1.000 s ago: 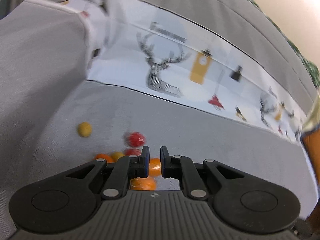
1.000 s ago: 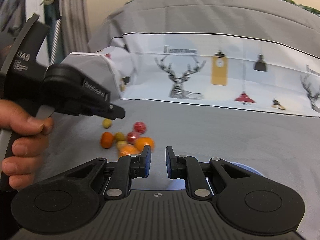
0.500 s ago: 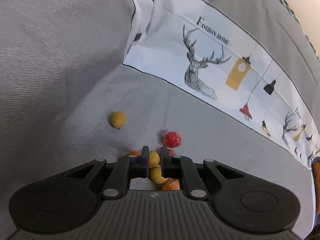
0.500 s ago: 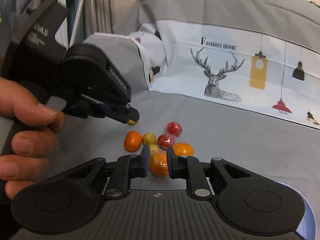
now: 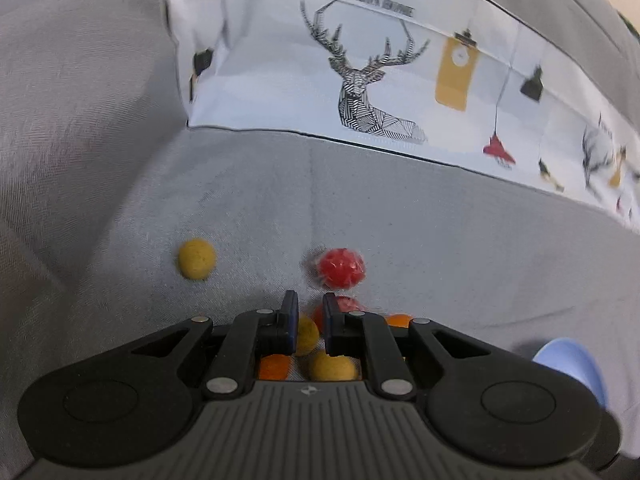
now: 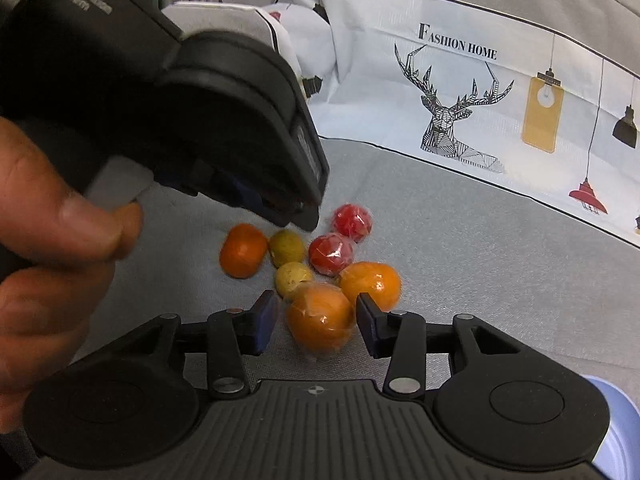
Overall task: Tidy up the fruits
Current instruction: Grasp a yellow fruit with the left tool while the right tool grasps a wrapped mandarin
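Plastic-wrapped round orange fruit (image 6: 321, 317) sits between the opening right gripper (image 6: 316, 320) fingers; centre it, avoiding its 1-o'clock neighbour. Left gripper (image 5: 306, 322) fingers look closed, probably empty.

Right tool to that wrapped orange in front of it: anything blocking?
Nothing visible. The wrapped orange sits between the right tool's opening jaws, pads clear of it. Another orange and a yellow fruit crowd just behind; the left tool hovers farther back.

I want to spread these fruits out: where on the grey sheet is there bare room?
Free: grey sheet right of the cluster, up to the deer-print band; also between the lone yellow fruit and red fruit. Crowded: around the wrapped orange, under both grippers.
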Motion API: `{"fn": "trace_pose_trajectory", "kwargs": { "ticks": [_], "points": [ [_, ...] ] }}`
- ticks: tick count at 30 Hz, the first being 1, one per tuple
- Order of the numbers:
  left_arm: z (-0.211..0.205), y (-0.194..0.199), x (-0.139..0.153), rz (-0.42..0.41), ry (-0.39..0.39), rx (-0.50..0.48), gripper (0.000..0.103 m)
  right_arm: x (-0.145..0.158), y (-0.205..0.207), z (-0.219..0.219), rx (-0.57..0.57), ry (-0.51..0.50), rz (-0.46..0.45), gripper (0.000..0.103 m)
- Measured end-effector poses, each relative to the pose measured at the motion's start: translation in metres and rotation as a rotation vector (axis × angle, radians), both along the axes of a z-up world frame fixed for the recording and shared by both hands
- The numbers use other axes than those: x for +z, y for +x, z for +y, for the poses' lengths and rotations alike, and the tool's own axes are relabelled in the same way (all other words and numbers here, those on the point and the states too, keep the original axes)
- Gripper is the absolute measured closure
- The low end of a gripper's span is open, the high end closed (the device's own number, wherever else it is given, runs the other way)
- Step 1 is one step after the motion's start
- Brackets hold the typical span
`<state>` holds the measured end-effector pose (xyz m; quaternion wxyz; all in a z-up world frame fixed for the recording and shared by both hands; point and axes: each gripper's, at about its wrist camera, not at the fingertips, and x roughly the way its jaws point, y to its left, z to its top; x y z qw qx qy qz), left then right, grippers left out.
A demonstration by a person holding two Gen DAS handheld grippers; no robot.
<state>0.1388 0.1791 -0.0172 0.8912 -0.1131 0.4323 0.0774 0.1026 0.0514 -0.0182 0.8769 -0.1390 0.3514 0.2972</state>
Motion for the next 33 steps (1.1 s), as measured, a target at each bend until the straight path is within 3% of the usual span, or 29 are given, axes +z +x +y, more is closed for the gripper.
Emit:
{"fn": "trace_pose_trajectory", "kwargs": {
  "ticks": [4, 8, 12, 23, 33],
  "points": [
    [-0.001, 0.000, -0.001, 0.008, 0.031, -0.016, 0.088, -0.005, 0.004, 0.000, -0.023, -0.006, 0.015, 0.057],
    [-0.002, -0.001, -0.003, 0.031, 0.062, -0.019, 0.077, -0.009, 0.004, 0.001, -0.024, -0.030, 0.015, 0.057],
    [-0.002, -0.001, -0.003, 0.034, 0.063, -0.021, 0.077, -0.012, 0.004, 0.002, -0.027, -0.041, 0.011, 0.063],
    [-0.014, -0.002, -0.006, 0.039, 0.109, -0.073, 0.078, -0.008, -0.006, 0.002, -0.030, -0.056, 0.006, 0.064],
    [-0.016, -0.028, 0.023, -0.045, 0.071, -0.034, 0.078, 0.038, -0.031, -0.020, -0.060, -0.057, -0.032, 0.064]
  ]
}}
